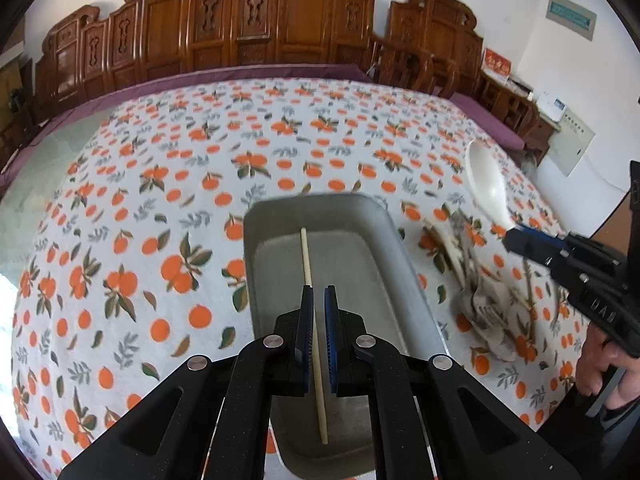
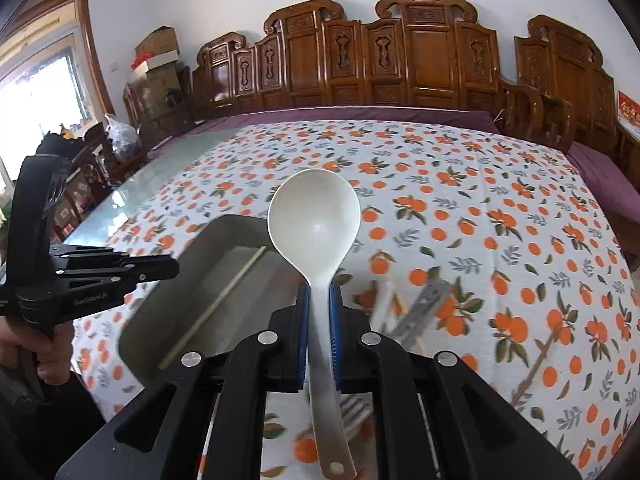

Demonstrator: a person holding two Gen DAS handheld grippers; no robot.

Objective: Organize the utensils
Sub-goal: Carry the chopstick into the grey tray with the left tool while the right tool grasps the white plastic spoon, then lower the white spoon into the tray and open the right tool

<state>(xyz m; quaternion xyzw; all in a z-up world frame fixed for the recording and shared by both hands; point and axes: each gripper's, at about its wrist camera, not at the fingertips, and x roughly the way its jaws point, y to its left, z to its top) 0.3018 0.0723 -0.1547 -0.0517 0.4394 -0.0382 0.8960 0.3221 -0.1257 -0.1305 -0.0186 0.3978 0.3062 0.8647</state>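
Note:
A grey metal tray (image 1: 404, 280) sits on the orange-print tablecloth; it also shows in the right wrist view (image 2: 172, 280). One pale chopstick (image 1: 310, 280) lies lengthwise in it, also seen in the right wrist view (image 2: 216, 304). My left gripper (image 1: 319, 292) hovers over the tray, its jaws slightly apart around the chopstick line without clamping it. My right gripper (image 2: 319, 290) is shut on the handle of a white ladle (image 2: 314, 216), held above the tray's right edge. The ladle also shows in the left wrist view (image 1: 486, 176).
A pile of loose utensils (image 1: 492, 304) lies right of the tray, blurred, with a metal piece (image 2: 428, 308) and a chopstick (image 2: 540, 364). Carved wooden chairs (image 2: 400, 52) line the table's far side. A glass strip (image 2: 152, 188) borders the cloth at left.

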